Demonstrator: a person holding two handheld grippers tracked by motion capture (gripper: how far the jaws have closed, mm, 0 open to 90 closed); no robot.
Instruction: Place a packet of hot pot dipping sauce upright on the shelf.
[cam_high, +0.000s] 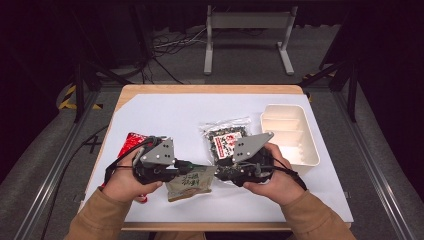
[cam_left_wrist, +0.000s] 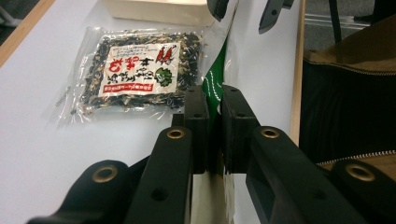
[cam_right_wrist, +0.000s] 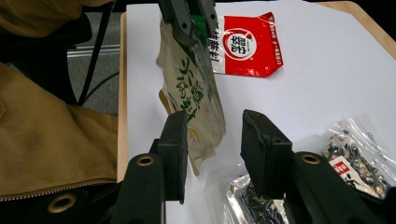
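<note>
1. High view: three packets are lying on or hanging over the white surface (cam_high: 165, 107), with one tray and two tools. The left tool (cam_high: 192, 165) is pinching the beige-green pouch (cam_high: 190, 184) by its edge, holding it just above the surface near the front edge. The right tool (cam_high: 218, 170) is sitting just beside the pouch's other end; from here I cannot tell how its jaws are standing. The red pouch (cam_high: 131, 141) is lying partly under the left hand, and the clear seaweed bag (cam_high: 227, 136) is lying between the tools and the tray (cam_high: 290, 135). The tray's compartments are looking empty.

2. Left gripper view: this is showing the left tool (cam_left_wrist: 214, 128) pressing its jaws onto the pouch's green edge (cam_left_wrist: 216, 74), which is running edge-on away from the camera. The seaweed bag (cam_left_wrist: 140, 70) is lying flat to the left, its label readable, and the tray's wall (cam_left_wrist: 154, 11) is sitting beyond it.

3. Right gripper view: the right tool (cam_right_wrist: 215, 140) is standing spread, its pads not pressing anything. The pouch (cam_right_wrist: 191, 93) is hanging ahead, nearer one jaw, showing its printed face. The red pouch (cam_right_wrist: 245, 44) is lying flat behind it, and the seaweed bag (cam_right_wrist: 355, 158) is lying at the lower right.
</note>
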